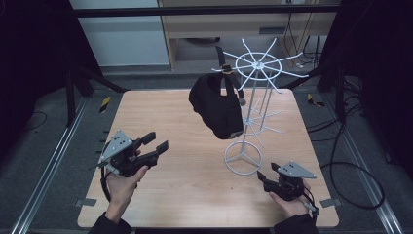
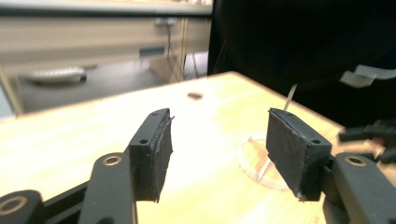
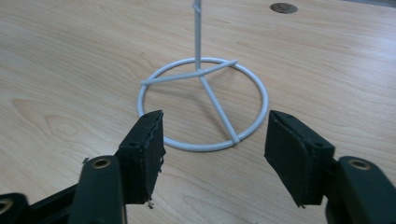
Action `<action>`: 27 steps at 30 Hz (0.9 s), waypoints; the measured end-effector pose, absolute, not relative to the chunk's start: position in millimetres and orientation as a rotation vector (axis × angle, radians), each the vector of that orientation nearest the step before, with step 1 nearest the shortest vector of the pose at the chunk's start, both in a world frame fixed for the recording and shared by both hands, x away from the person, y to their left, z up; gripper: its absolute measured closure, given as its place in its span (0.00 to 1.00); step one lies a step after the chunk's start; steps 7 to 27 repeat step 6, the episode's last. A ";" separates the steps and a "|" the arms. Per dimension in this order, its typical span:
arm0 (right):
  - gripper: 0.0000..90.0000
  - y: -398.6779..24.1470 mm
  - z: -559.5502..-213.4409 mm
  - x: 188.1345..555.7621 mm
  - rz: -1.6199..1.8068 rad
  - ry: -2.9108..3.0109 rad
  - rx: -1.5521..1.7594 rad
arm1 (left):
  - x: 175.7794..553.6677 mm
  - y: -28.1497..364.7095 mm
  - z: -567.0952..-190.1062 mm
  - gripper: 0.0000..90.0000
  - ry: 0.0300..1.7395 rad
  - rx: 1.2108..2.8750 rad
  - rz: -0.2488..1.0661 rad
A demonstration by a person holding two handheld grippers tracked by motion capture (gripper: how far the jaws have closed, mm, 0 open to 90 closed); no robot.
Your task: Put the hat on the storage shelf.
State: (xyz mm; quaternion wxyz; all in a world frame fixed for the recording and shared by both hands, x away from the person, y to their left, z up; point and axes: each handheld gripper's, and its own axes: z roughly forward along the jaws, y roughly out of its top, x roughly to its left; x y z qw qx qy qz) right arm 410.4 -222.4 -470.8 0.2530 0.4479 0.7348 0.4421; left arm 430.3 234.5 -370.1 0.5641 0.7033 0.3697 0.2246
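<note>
Hanging: bag [image 1: 216, 109], black, by its strap from an upper arm of the rack [image 1: 253, 105], clear of the surface [image 1: 185, 185].
Rack: white wire, ring base [image 3: 203, 103] flat on the surface, right of centre; bag on its left side.
Left gripper [image 1: 155, 142]: held above the surface's left half, well apart from the bag, pointing toward the rack; jaws wide apart, nothing between them.
Right gripper [image 1: 265, 176]: low, just beside the ring base, aimed at it; jaws spread wide, empty.
Hands: one on each gripper, entering from the near edge.
</note>
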 end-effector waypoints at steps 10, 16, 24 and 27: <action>0.32 -229.6 -473.7 412.7 1.183 1.959 1.251 | 428.7 257.6 -416.6 0.38 0.996 1.719 0.504; 0.32 -229.6 -473.7 412.7 1.183 1.959 1.251 | 428.7 257.6 -416.6 0.38 0.996 1.719 0.504; 0.32 -229.6 -473.7 412.7 1.183 1.959 1.251 | 428.7 257.6 -416.6 0.38 0.996 1.719 0.504; 0.32 -229.6 -473.7 412.7 1.183 1.959 1.251 | 428.7 257.6 -416.6 0.38 0.996 1.719 0.504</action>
